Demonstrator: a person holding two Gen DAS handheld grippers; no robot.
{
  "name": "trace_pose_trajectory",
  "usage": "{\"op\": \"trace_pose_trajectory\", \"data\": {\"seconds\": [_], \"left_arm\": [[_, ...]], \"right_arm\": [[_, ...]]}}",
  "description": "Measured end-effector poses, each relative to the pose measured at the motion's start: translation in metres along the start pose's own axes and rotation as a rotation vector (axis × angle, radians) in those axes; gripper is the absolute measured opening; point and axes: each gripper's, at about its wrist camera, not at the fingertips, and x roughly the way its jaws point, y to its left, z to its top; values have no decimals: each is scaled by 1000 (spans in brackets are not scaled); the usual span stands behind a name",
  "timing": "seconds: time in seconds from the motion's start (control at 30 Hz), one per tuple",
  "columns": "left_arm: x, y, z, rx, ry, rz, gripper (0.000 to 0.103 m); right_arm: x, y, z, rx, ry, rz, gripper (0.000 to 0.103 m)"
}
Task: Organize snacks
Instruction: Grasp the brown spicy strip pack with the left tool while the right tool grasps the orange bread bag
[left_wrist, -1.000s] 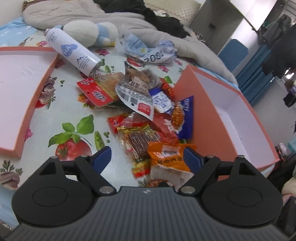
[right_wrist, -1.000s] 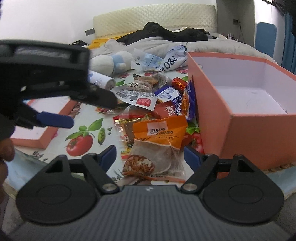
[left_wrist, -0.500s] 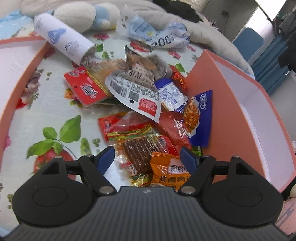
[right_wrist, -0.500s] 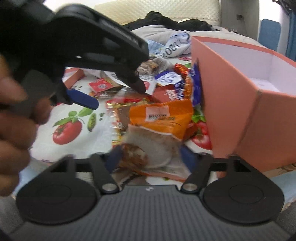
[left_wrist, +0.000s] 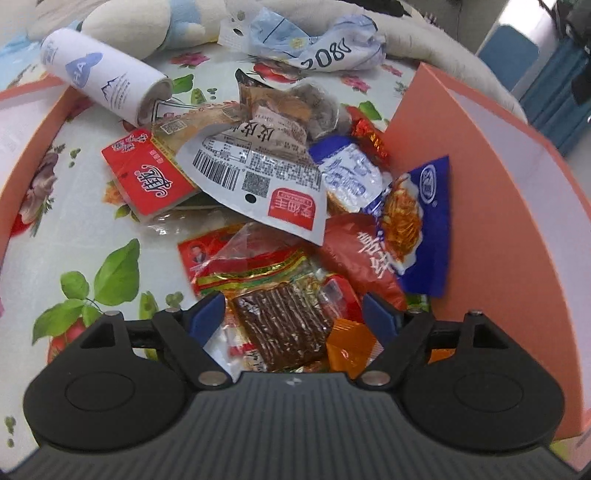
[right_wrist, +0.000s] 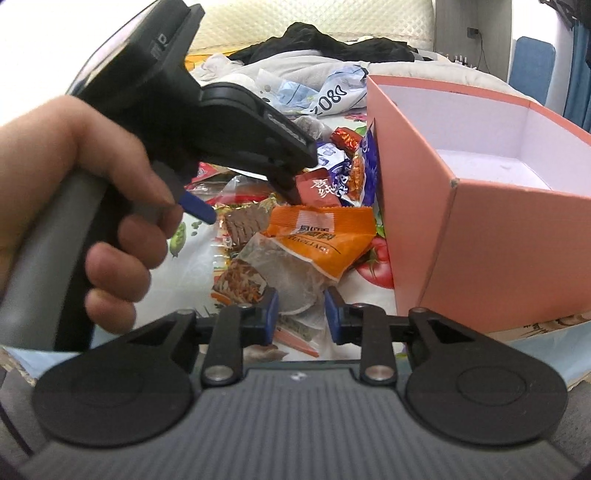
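Note:
A pile of snack packets lies on the flowered tablecloth beside an open orange box (left_wrist: 491, 177); the box also shows in the right wrist view (right_wrist: 491, 229). My left gripper (left_wrist: 293, 315) is open, its fingers straddling a brown jerky packet (left_wrist: 284, 325) without clamping it. My right gripper (right_wrist: 301, 314) has closed on the clear lower end of the orange-topped snack bag (right_wrist: 317, 236). The left gripper (right_wrist: 240, 195) and the hand holding it show in the right wrist view, just above the pile.
A white spray can (left_wrist: 107, 77) lies at the back left near an orange lid (left_wrist: 22, 155). A crumpled plastic bag (left_wrist: 321, 48), a plush toy (left_wrist: 147, 22) and bedding lie behind. A blue packet (left_wrist: 417, 225) leans on the box wall.
My left gripper has moved forward and down over the pile. My right gripper has gone from wide open to shut on the orange snack bag.

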Motion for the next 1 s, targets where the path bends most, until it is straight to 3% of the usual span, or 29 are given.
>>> {"op": "trace_pose_trajectory", "data": {"seconds": [0.1, 0.33, 0.4, 0.43, 0.47, 0.57, 0.63, 0.67, 0.7, 1.0], "left_arm": [[3, 1, -2, 5, 5, 18, 74], [-1, 8, -11, 25, -16, 7, 64], [-5, 10, -12, 46, -21, 13, 62], [-7, 11, -13, 56, -28, 16, 62], [-10, 12, -15, 66, -35, 18, 62], [-17, 22, -19, 57, -46, 17, 61], [-24, 27, -21, 76, -49, 10, 59], [-28, 29, -22, 86, -53, 6, 30], [-33, 34, -23, 78, -39, 2, 21], [-59, 73, -37, -12, -52, -26, 21]], "right_arm": [[0, 1, -2, -6, 2, 4, 30], [-2, 4, -1, -10, -3, 15, 32], [-3, 3, 0, 0, -6, 26, 37], [-4, 3, 0, 11, -9, 38, 48], [-4, 2, 0, 27, -16, 59, 66], [-2, 2, 1, 76, -16, 62, 84], [1, 5, 2, 81, -14, 89, 84], [2, 7, 1, 71, -13, 105, 84], [3, 10, 0, 55, -11, 107, 84], [11, 22, 2, -13, -2, 53, 84]]}}
